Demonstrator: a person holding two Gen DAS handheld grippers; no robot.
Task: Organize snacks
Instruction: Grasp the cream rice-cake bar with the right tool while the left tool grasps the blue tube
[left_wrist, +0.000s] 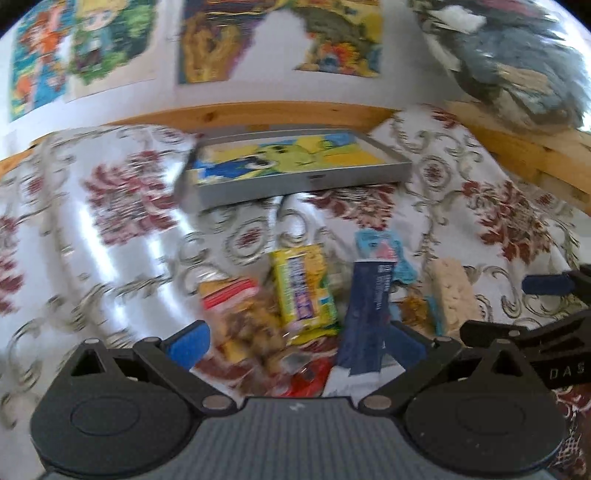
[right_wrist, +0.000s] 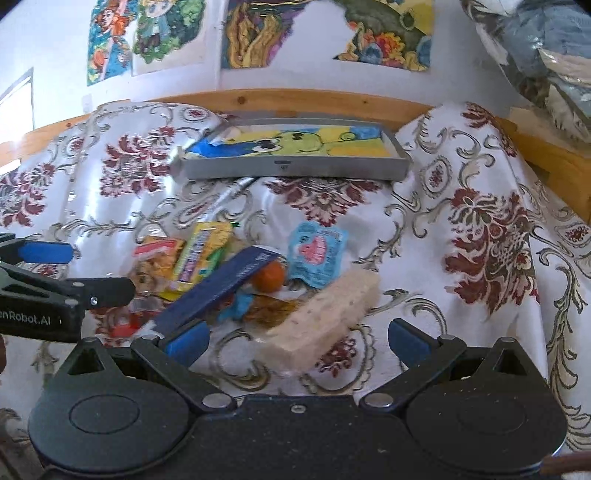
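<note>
A heap of snacks lies on the floral cloth (left_wrist: 110, 206). In the left wrist view my left gripper (left_wrist: 297, 341) is open over the heap, with a yellow packet (left_wrist: 304, 291), a bag of nuts (left_wrist: 240, 321) and a dark blue packet (left_wrist: 365, 317) between its fingers. My right gripper (right_wrist: 299, 339) is open too, its fingers either side of a pale rice bar (right_wrist: 325, 314). An orange round snack (right_wrist: 269, 277) and a light blue packet (right_wrist: 317, 254) lie just beyond it. The grey tray (right_wrist: 295, 168) with a cartoon picture inside sits further back.
A wooden rail (right_wrist: 295, 98) runs behind the tray below a wall with coloured drawings. Bagged bedding (right_wrist: 546, 48) is stacked at the upper right. The left gripper (right_wrist: 81, 271) shows at the left edge of the right wrist view, and the right gripper (left_wrist: 517, 306) at the right edge of the left wrist view.
</note>
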